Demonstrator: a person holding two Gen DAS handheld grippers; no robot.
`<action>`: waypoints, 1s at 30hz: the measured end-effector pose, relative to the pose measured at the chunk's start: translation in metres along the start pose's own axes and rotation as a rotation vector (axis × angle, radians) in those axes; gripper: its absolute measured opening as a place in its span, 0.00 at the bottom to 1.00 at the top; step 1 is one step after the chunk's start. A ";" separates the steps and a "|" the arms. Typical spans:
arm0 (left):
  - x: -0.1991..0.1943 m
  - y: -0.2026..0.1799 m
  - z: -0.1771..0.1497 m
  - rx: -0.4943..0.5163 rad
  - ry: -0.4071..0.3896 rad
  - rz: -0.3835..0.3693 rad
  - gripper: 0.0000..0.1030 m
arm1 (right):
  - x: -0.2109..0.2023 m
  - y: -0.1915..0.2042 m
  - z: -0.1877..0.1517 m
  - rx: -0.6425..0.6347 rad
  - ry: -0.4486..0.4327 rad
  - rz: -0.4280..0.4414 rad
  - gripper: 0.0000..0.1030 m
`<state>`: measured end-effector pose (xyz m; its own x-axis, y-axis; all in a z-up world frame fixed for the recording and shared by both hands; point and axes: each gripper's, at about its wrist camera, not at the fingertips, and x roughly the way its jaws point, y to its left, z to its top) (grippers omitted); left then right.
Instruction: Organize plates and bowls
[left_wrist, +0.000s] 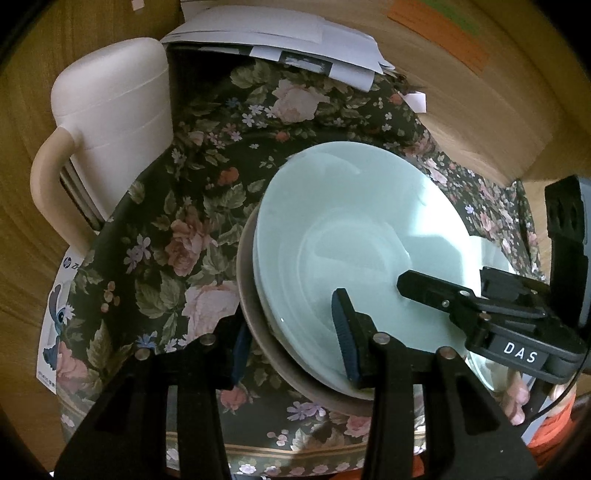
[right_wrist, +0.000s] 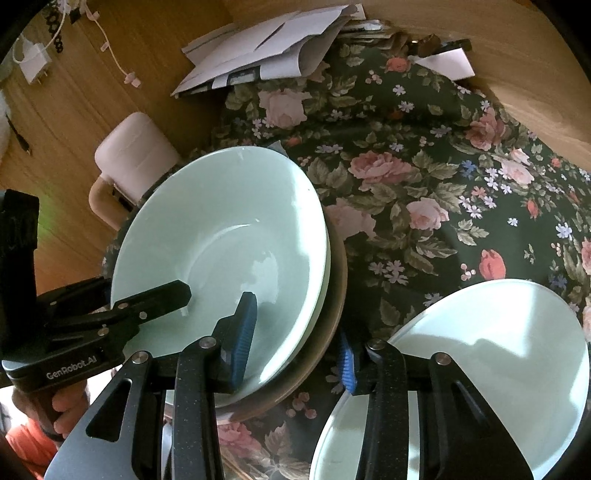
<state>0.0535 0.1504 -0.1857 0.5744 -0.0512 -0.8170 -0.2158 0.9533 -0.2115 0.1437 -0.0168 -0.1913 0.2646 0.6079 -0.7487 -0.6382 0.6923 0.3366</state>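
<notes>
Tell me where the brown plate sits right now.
In both wrist views the brown plate lies on the floral cloth, bottom of the stack under the pale green dishes.

Each camera rides on its own hand-held gripper, looking steeply down along the fingers from close range. The left view faces the stacked green bowl (left_wrist: 354, 236) with the right tool entering at its side; the right view looks across the same bowl (right_wrist: 221, 251). Both share the floral cloth (left_wrist: 177, 221), white jug (left_wrist: 110, 107) and what are probably papers (left_wrist: 280, 40).

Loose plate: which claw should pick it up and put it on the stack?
Probably right. The loose plate lies just beside the right claw. The left claw sits on the stack's far side, farther away.
</notes>
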 end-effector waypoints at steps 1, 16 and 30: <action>0.000 -0.001 0.000 0.001 -0.001 0.001 0.40 | -0.002 -0.001 0.000 0.001 -0.003 0.000 0.35; -0.031 -0.029 0.014 0.058 -0.096 -0.018 0.40 | -0.056 -0.004 -0.005 0.019 -0.136 -0.017 0.35; -0.044 -0.078 0.014 0.142 -0.116 -0.083 0.40 | -0.105 -0.032 -0.024 0.073 -0.224 -0.081 0.35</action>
<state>0.0564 0.0824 -0.1262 0.6743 -0.1045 -0.7311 -0.0555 0.9800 -0.1912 0.1189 -0.1120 -0.1374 0.4718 0.6145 -0.6323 -0.5562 0.7638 0.3273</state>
